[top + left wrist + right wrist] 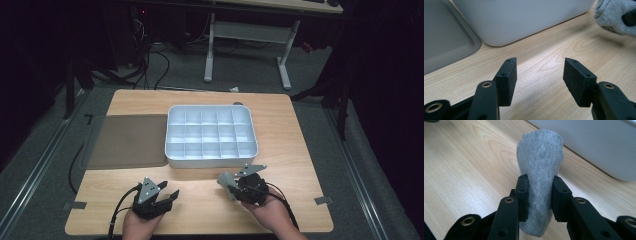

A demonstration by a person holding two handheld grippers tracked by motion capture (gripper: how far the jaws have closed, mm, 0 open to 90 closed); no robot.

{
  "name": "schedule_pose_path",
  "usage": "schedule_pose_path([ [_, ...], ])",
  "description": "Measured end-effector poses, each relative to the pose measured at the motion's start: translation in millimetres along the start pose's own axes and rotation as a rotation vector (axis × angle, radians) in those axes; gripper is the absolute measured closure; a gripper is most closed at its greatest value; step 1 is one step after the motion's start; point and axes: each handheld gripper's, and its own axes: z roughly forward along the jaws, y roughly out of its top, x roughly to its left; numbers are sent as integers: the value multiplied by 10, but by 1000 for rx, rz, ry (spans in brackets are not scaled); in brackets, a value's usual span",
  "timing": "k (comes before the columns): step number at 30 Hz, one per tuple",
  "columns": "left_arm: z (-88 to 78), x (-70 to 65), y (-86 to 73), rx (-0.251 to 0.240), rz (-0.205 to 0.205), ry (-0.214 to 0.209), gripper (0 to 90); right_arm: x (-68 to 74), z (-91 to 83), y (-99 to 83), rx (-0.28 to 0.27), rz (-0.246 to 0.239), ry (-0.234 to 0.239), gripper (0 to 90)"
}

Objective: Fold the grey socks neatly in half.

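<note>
Right gripper (pixel 537 192) clamps rolled grey sock (pixel 540 170) above worktop (pixel 200 200), near white divided box (pixel 211 135). Left gripper (pixel 539 75) empty, jaws spread wide.

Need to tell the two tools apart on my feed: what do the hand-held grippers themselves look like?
Both are black. The left hand-held gripper and the right hand-held gripper each carry a grey three-cornered plate on top and trail a black cable. Each has two flat black pads on arms with brass-ringed holes. No sleeves show at the wrists.

Wooden table (pixel 280 130) with white organizer (pixel 211 135), grey lid (pixel 127 141)
</note>
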Motion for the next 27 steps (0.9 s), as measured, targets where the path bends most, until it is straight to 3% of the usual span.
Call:
schedule_pose_path([
  [10,8,-18,-2,3,9,-11,442,-117,-125,-19,45,4,-47,714],
  [27,15,-5,0,-3,1,-28,429,-419,-299,-75,71,33,-73,714],
])
